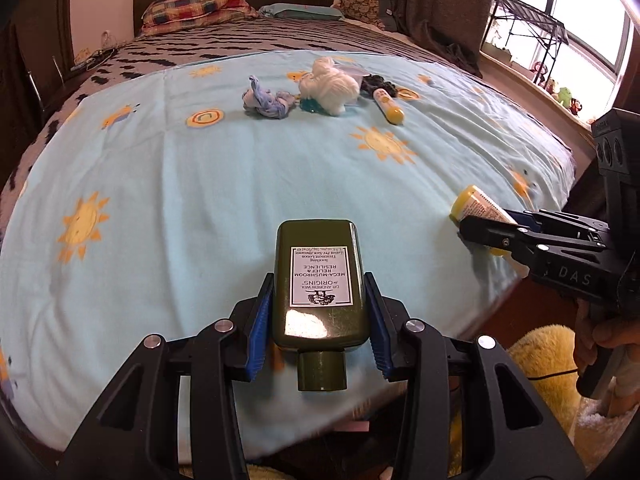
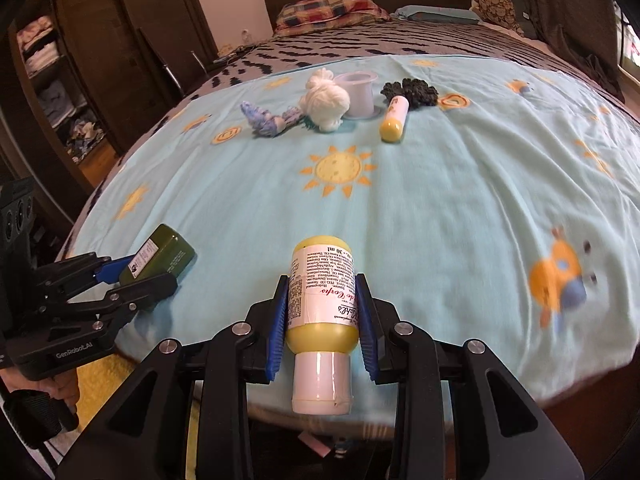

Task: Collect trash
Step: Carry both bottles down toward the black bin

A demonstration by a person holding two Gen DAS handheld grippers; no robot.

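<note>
Left gripper point(image 1: 318, 312): clamped on green bottle point(image 1: 316, 280), cap end near.
Right gripper point(image 2: 323, 320): clamped on yellow bottle point(image 2: 323, 300).
Risk: smooth bottles could be slipped from narrow pads if tilted over bed edge.

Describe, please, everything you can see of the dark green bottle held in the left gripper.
The dark green bottle is flat-sided, glossy plastic by its look, with a round green cap pointing back toward the camera and a white label reading Origins Mega-Mushroom. It is closed and lies lengthwise between the blue pads of the left gripper, which clamp its two narrow sides near the cap end. It sits low over the near edge of the light blue sun-print sheet; whether it touches the sheet is unclear.
</note>
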